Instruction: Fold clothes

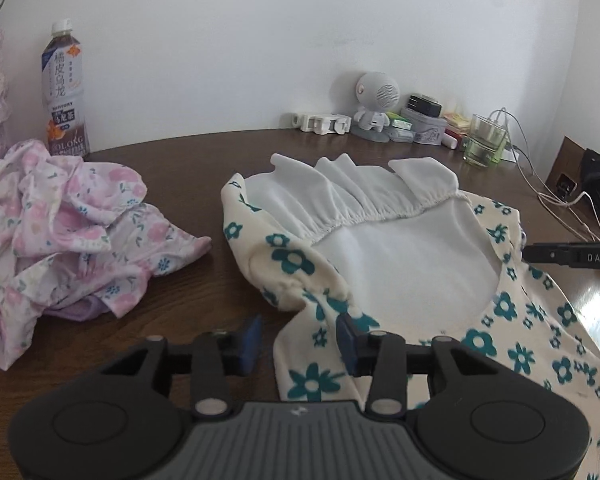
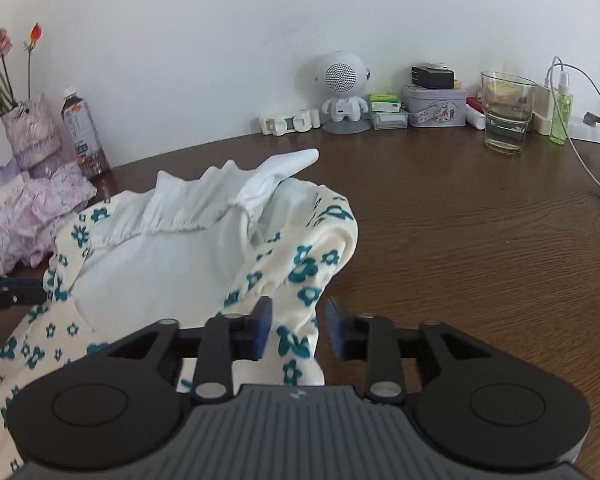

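Dress [image 1: 400, 272], cream with teal flowers and a white ruffled collar [image 1: 364, 196], lies spread on the brown table [image 2: 480, 248], collar end toward the wall. Neck opening faces up, white lining visible.

Left gripper [image 1: 300, 340]: jaws spread, blue pads apart. One pad sits over bare table, the other over the dress's left shoulder edge. Cloth edge runs between the pads but nothing is pinched.

Right gripper [image 2: 298, 330]: jaws spread too, with the right shoulder/sleeve fold bunched up between the pads. Cannot tell whether the pads touch the fabric; not clamped on it. Its tip also shows at the right edge of the left wrist view, beside the dress.

Second garment, pink floral [image 1: 60, 232], is crumpled in a heap toward the table's left side, just apart from the dress.

Back edge along the wall: tea bottle [image 1: 65, 92] at the left, robot-shaped speaker [image 2: 344, 92], tin [image 2: 434, 106], glass [image 2: 506, 114] with some water, cables [image 2: 588, 160] at the right. Vase with flowers [image 2: 28, 132] in the far left corner.
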`<move>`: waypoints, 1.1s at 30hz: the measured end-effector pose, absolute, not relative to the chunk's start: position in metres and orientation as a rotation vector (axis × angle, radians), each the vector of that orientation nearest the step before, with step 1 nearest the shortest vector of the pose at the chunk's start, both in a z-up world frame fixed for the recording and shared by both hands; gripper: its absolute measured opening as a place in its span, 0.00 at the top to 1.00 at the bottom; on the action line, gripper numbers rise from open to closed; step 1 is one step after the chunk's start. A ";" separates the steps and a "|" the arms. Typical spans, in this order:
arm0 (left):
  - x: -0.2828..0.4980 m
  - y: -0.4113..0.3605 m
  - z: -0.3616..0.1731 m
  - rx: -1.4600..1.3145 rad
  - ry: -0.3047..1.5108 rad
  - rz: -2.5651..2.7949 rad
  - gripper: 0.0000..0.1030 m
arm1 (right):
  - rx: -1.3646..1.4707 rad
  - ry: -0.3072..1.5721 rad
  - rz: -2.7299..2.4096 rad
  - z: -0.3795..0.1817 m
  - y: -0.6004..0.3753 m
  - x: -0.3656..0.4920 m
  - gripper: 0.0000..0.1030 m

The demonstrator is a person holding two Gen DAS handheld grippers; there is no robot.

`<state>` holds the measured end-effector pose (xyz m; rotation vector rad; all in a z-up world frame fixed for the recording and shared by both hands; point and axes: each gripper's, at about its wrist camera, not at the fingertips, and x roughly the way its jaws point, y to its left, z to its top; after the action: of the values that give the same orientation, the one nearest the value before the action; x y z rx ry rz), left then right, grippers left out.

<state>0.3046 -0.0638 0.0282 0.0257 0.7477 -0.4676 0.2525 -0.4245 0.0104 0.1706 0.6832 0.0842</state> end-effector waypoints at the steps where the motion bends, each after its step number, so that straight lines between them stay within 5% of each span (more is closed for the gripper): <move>1: 0.310 -0.064 0.028 -0.002 0.756 -0.468 0.62 | 0.183 0.688 0.079 0.009 -0.426 0.257 0.64; 5: 0.329 -0.059 0.023 -0.116 0.791 -0.488 0.63 | 0.222 0.699 0.057 0.003 -0.430 0.271 0.64; 6: 0.334 -0.059 0.022 -0.141 0.799 -0.492 0.81 | 0.204 0.694 0.052 0.004 -0.429 0.271 0.66; 7: 0.335 -0.060 0.021 -0.135 0.800 -0.492 0.89 | 0.185 0.689 0.046 0.004 -0.427 0.271 0.82; 8: 0.333 -0.063 0.025 -0.103 0.781 -0.487 0.90 | 0.166 0.684 0.040 0.005 -0.426 0.271 0.94; 20: 0.311 -0.101 0.028 0.249 0.664 -0.416 0.85 | -0.146 0.642 -0.037 0.001 -0.391 0.270 0.94; 24: 0.327 -0.068 0.035 -0.033 0.721 -0.437 0.59 | -0.072 0.646 -0.012 0.003 -0.400 0.270 0.89; 29: 0.354 -0.040 0.026 -0.282 0.799 -0.428 0.59 | 0.226 0.634 -0.006 0.007 -0.439 0.272 0.63; 33: 0.374 -0.034 0.010 -0.426 0.842 -0.465 0.70 | 0.379 0.648 0.006 -0.001 -0.459 0.282 0.61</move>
<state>0.3737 -0.0343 0.0098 -0.4261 0.8423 -0.4654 0.2816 -0.4587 -0.0007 0.3795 0.6479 0.0060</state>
